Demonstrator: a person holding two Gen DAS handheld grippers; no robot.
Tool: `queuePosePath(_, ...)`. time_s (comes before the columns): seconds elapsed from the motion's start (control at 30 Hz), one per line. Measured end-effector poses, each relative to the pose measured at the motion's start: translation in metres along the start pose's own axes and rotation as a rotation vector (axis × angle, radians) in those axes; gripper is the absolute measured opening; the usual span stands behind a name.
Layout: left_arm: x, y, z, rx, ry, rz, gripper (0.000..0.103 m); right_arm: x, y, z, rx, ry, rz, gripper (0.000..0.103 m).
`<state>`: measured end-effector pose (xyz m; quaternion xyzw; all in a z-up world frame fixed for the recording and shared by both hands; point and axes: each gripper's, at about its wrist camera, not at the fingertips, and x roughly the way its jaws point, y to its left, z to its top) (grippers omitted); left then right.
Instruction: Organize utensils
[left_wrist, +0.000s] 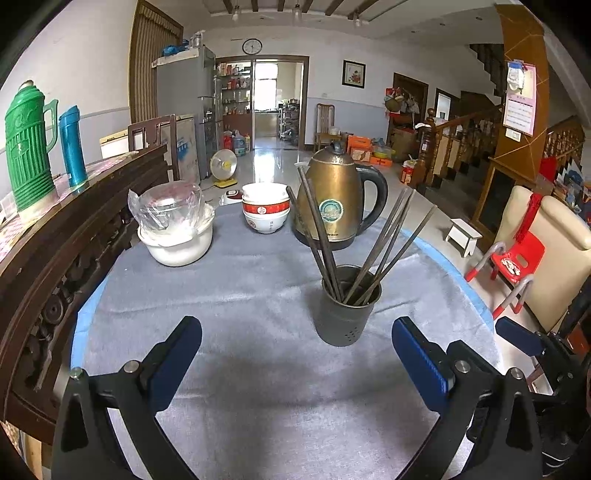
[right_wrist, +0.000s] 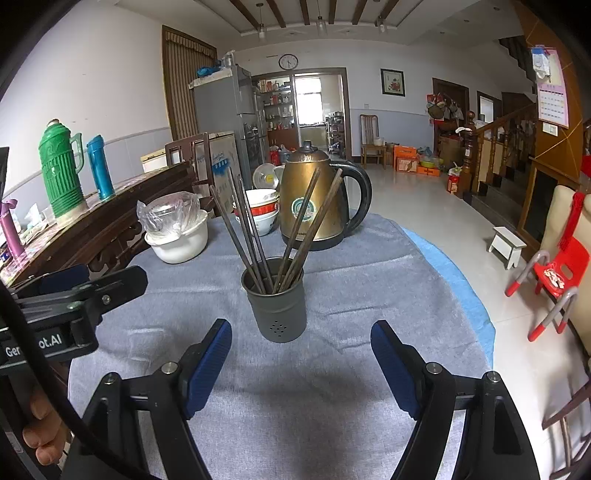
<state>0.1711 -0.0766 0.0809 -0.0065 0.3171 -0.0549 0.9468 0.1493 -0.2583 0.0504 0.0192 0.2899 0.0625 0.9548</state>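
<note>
I'm looking across the table (left_wrist: 258, 369) under its grey cloth, both grippers hovering over the near edge. Biggest thing on it is the kettle (left_wrist: 338, 195), brassy with a black handle, standing at the far edge. Left of it, the white pot (left_wrist: 177, 240) with a plastic-wrapped glass lid sits near the far left corner, and between pot and kettle I've got stacked bowls (left_wrist: 265, 208), red-banded. Closer to me, near the middle, stands the grey holder (left_wrist: 345, 314), upright, with dark chopsticks (left_wrist: 384, 243) fanned out of it, some leaning left, some right; from the right wrist the holder (right_wrist: 277, 306) sits dead ahead with the chopsticks (right_wrist: 251, 229) crossing in front of the kettle (right_wrist: 317, 199). My left gripper (left_wrist: 295, 354) is spread wide, nothing between its blue pads, the holder just beyond them. My right gripper (right_wrist: 301, 354) is spread wide too, carrying nothing, the holder just past its tips.
</note>
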Motion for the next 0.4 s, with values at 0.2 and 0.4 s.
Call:
queuePosePath(0.2, -0.0014, 0.0007, 0.0017, -0.004, -0.006, -0.012, 0.103, -0.0008, 0.0011, 0.0009, -0.004, -0.001, 0.002, 0.081)
queuePosePath(0.4, -0.0028, 0.0005, 0.0029, -0.006, -0.011, -0.015, 0.103, -0.0007, 0.0019, 0.0015, -0.003, 0.001, 0.003, 0.081)
